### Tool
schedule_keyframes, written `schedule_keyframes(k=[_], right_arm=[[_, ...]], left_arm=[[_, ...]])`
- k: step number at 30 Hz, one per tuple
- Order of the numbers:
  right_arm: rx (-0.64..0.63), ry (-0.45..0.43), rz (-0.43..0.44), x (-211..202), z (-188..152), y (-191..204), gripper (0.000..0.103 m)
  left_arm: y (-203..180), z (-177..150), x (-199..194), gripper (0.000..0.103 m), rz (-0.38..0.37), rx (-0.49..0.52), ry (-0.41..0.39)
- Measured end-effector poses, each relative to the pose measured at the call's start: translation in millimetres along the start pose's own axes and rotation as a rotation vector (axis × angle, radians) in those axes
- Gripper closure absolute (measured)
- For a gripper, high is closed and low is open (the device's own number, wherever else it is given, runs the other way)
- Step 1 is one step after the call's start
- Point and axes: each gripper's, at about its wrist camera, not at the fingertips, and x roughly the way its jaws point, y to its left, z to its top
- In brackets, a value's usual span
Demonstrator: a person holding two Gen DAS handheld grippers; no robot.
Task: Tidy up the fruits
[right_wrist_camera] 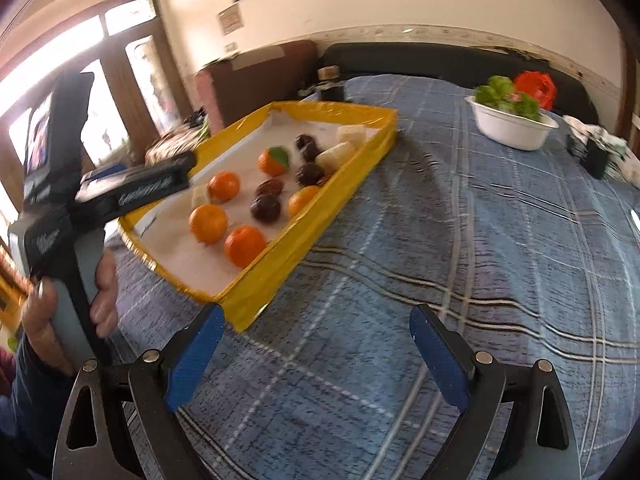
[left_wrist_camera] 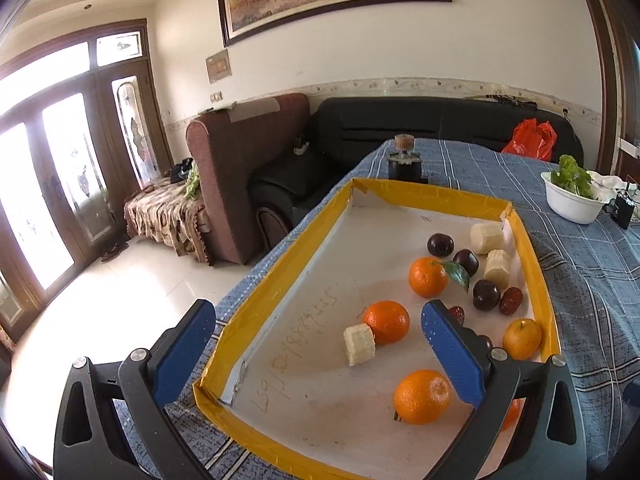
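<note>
A yellow-rimmed tray [left_wrist_camera: 280,264] with a white floor lies on the blue plaid table. In it are several oranges [left_wrist_camera: 386,321], dark plums [left_wrist_camera: 440,244], red dates [left_wrist_camera: 511,300] and pale banana pieces [left_wrist_camera: 360,344]. My left gripper [left_wrist_camera: 316,334] is open and empty, hovering over the tray's near left part, its right finger next to an orange [left_wrist_camera: 422,396]. The tray also shows in the right wrist view [right_wrist_camera: 320,216], with the left gripper's body [right_wrist_camera: 136,192] above its left edge. My right gripper [right_wrist_camera: 316,344] is open and empty over the bare tablecloth, just right of the tray's near corner.
A white bowl [left_wrist_camera: 572,204] of green leaves stands at the table's right, also in the right wrist view [right_wrist_camera: 512,128]. A small dark jar [left_wrist_camera: 405,160] stands behind the tray. Dark small objects [right_wrist_camera: 596,160] lie at the far right. Sofas stand beyond the table.
</note>
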Motion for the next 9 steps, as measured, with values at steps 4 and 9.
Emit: schedule_keyframes(k=[4, 9], right_arm=[[0.084, -0.021, -0.019, -19.8, 0.0, -23.0, 0.006], [0.162, -0.042, -0.163, -52.5, -6.6, -63.6, 0.006]], left_arm=[[-6.9, 0.8, -15.4, 0.000, 0.001, 0.018, 0.002], [-37.5, 4.5, -50.6, 0.000, -0.234, 0.064, 0.032]])
